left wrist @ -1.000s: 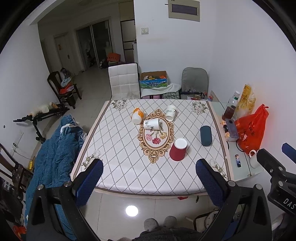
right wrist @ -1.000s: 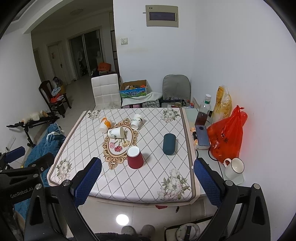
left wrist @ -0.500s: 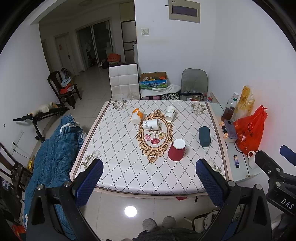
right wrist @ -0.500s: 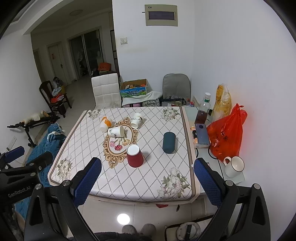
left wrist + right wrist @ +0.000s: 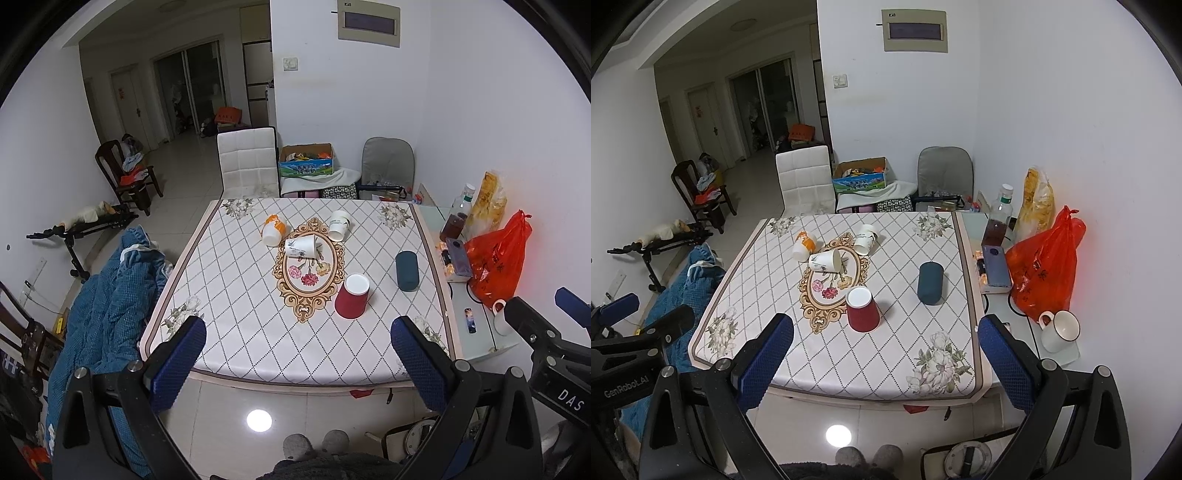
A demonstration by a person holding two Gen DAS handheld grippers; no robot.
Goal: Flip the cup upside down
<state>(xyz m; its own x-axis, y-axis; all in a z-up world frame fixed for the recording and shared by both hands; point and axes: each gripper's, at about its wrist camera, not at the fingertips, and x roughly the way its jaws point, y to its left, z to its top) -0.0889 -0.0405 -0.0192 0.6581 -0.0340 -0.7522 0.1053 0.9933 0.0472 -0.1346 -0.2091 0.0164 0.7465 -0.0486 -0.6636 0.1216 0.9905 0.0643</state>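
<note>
A red paper cup [image 5: 352, 301] [image 5: 862, 308] stands on the table with its white end up, at the right edge of the oval flower mat [image 5: 309, 271]. A dark blue cup [image 5: 406, 270] [image 5: 929, 282] stands to its right. Three white paper cups lie on their sides farther back: one with orange print [image 5: 273, 230], one with a bird print [image 5: 301, 247] on the mat, one plain [image 5: 339, 225]. My left gripper [image 5: 295, 354] and right gripper [image 5: 882, 350] are open and empty, held high before the table's near edge.
The table [image 5: 240, 302] has a diamond-pattern cloth. A glass side shelf [image 5: 997, 306] on the right holds a red bag [image 5: 1047, 273], bottle, phone box and white mug [image 5: 1059, 330]. A blue blanket [image 5: 107, 306] lies left. Chairs stand behind.
Both grippers have drifted slightly back and up from the table; the table looks a little smaller. Nothing on the table has moved.
</note>
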